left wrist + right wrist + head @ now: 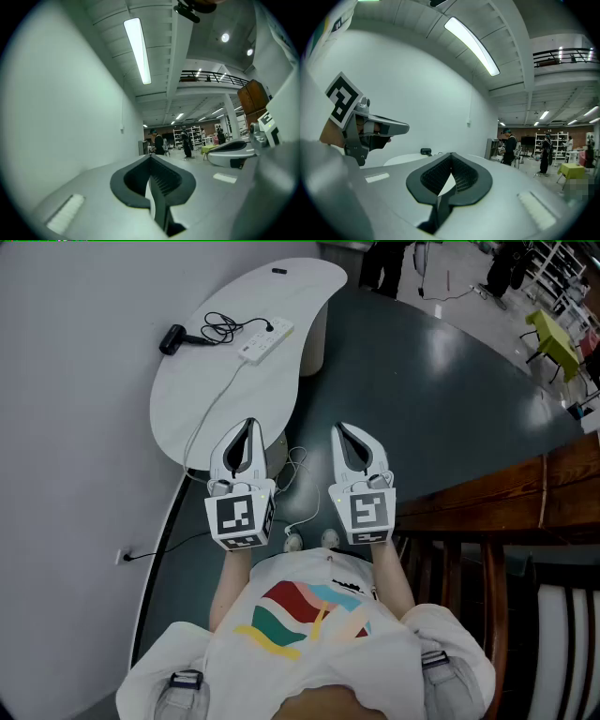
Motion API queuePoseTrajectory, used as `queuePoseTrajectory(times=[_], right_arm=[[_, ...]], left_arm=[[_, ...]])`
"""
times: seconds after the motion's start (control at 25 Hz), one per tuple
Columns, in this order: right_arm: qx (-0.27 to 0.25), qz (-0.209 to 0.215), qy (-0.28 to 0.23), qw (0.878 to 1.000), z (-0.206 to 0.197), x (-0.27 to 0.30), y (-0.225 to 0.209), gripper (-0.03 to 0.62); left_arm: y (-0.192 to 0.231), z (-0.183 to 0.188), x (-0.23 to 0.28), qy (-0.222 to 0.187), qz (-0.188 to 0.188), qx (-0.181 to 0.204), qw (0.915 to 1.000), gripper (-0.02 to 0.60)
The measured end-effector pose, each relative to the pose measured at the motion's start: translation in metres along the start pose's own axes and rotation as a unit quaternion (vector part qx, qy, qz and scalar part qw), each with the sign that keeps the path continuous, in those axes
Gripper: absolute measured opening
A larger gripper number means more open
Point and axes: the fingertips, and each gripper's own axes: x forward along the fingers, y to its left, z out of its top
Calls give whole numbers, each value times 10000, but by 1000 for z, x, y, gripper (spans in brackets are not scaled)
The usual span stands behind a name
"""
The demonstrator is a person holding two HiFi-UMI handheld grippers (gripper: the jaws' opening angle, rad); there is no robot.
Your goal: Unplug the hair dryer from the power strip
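A person stands facing a white curved table [202, 418] set against a pale wall, a gripper in each hand. The left gripper [247, 433] and right gripper [346, 435] are held level, side by side, in front of the person's chest. Each has its jaws pressed together with nothing between them.

The dryer [172, 338], small and black, lies near the far left edge of the table. Its dark cord [221, 329] sits in a loose tangle just beside it and runs to the white strip [264, 341], which lies flat on the tabletop near the dryer. A dark plug seems to sit in the strip's far end, though it is too small to be sure. A thin white lead [211, 413] trails from the strip across the table and drops over the near edge toward the dark floor.

Both grippers are well apart from the table and touch nothing on it. By the look of it, the task has not begun: the plug is not yet pulled, and neither the strip nor the cord is held. What is left is all of it: reaching the table, steadying the strip, gripping the plug and drawing it out.
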Motion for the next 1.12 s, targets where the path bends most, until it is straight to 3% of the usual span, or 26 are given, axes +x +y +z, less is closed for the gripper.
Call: queuePoseTrajectory(times=[0.32, 0.52, 0.72, 0.96, 1.12], right_arm=[[212, -69, 70, 9997, -12, -2, -33, 11], [285, 28, 160, 9995, -19, 6, -45, 11], [521, 233, -9, 9984, -23, -4, -57, 11], [459, 290, 54, 9985, -33, -8, -76, 11], [408, 350, -70, 9985, -25, -2, -83, 11]], left_arm=[[-4, -7, 8, 78, 197, -13, 9998, 0], [-17, -7, 14, 144, 235, 169, 9995, 0], [-27, -15, 23, 174, 381, 50, 9991, 0], [-57, -8, 36, 14, 261, 68, 9996, 0], [-53, -6, 43, 31, 369, 40, 9993, 0]])
